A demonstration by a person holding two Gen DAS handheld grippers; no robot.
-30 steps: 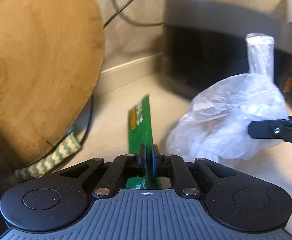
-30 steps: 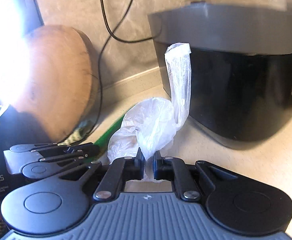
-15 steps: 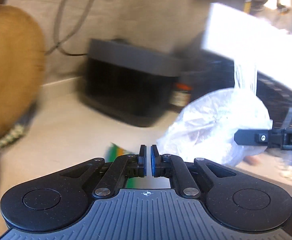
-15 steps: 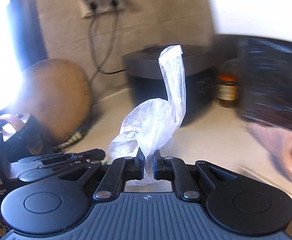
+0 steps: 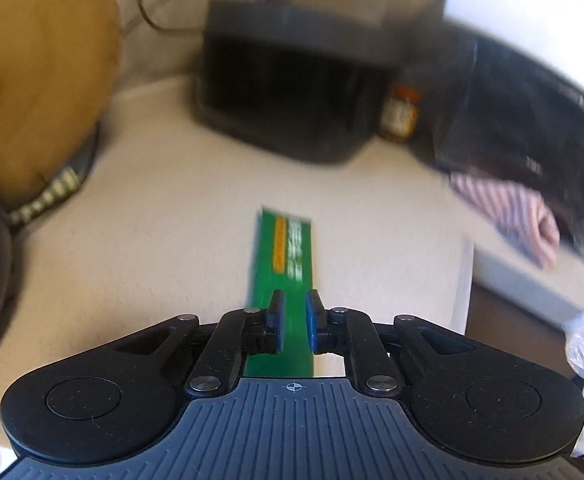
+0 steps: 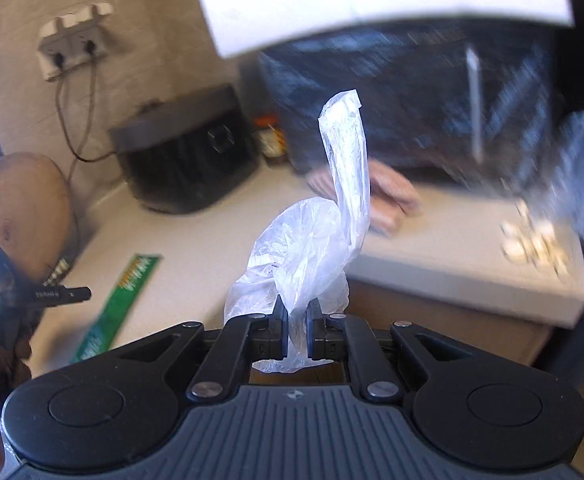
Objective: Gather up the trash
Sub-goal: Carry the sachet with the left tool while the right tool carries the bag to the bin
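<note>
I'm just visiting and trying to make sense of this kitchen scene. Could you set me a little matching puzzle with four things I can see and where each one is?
Things:
1. green wrapper
2. clear plastic bag
3. round wooden board
4. small jar

Places:
A. leaning at the wall on the far left
B. lying flat on the pale counter
C. tucked beside the dark appliance at the back
D. pinched in the right gripper

Pairs: 1-B, 2-D, 3-A, 4-C
</note>
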